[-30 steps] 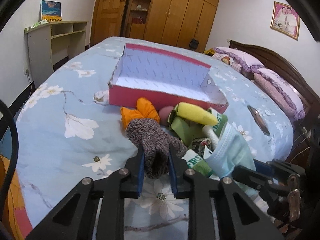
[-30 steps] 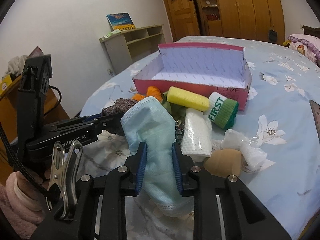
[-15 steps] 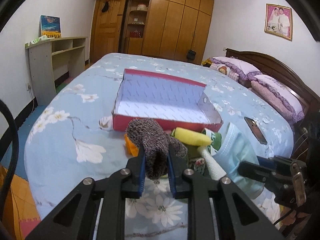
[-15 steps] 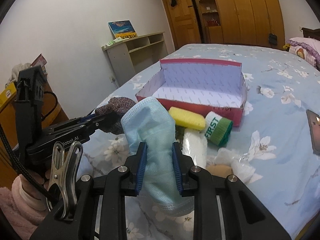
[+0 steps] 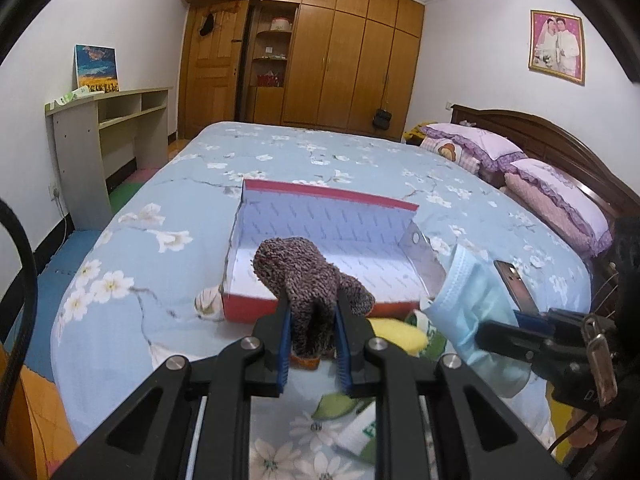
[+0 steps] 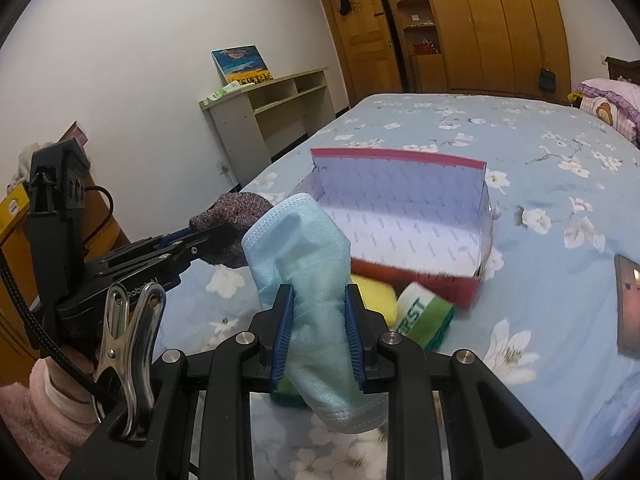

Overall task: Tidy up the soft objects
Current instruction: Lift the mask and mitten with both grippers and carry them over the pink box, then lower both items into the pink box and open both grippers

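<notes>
Both grippers have risen since a second ago, so the bed and the pile of soft things now lie farther below. The left gripper (image 5: 312,322) stays clamped on the brown-grey knitted sock (image 5: 308,280), which now hangs in front of the near wall of the open red cardboard box with a white lining (image 5: 344,236) instead of low over the pile. To its right, the right gripper (image 6: 319,330) keeps its blue pads pinched on the folded pale blue face mask (image 6: 304,264), also lifted near the box. Left behind on the floral blue bedspread (image 6: 540,184), just near of the box, are the yellow sponge (image 6: 378,298) and the green-and-white rolled cloth (image 6: 426,316); something orange beneath the sock is too blurred to identify.
</notes>
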